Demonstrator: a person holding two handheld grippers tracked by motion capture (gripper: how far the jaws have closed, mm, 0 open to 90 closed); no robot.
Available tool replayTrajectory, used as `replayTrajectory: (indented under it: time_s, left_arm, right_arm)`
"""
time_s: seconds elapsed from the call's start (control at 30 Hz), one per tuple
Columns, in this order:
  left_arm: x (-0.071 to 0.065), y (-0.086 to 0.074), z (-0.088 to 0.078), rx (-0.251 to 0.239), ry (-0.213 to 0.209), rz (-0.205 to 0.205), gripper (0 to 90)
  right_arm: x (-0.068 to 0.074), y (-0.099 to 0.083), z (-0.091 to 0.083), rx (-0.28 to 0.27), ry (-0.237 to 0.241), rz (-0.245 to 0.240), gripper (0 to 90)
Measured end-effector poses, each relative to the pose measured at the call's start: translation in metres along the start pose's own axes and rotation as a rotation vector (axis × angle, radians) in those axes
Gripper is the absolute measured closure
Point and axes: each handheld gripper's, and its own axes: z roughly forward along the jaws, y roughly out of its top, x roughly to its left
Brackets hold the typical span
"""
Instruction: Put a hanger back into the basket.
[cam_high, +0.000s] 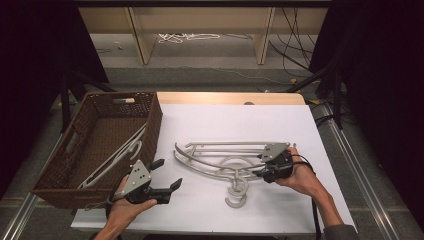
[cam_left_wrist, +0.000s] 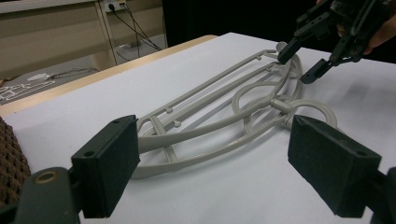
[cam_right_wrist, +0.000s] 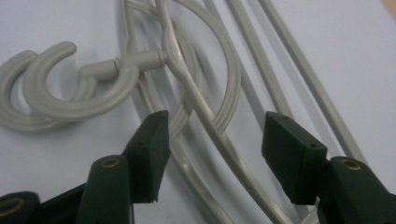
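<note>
Closing in on the stacked grey hangers (cam_high: 225, 160): your right gripper (cam_right_wrist: 212, 128) is unclenched, jaws straddling a curved arm of the top hanger without pressing it, hooks just left of the jaws. Next, I'd say, drop lower, centre that arm, squeeze, then carry it to the wicker basket (cam_high: 150, 117) at the far left. Left gripper (cam_high: 167, 176) hangs released beside the basket, holding nothing.
</note>
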Motion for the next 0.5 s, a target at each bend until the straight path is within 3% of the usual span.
replayTrajectory:
  time_s: [0.2, 0.5]
  left_arm:
    - [0.002, 0.001, -0.001, -0.014, 0.002, -0.007, 16.5]
    - [0.000, 0.001, -0.001, -0.009, -0.006, -0.004, 16.9]
  right_arm:
    - [-0.009, 0.001, 0.013, 0.079, 0.026, -0.053, 53.4]
    - [-0.012, -0.001, 0.027, 0.130, 0.027, -0.095, 64.9]
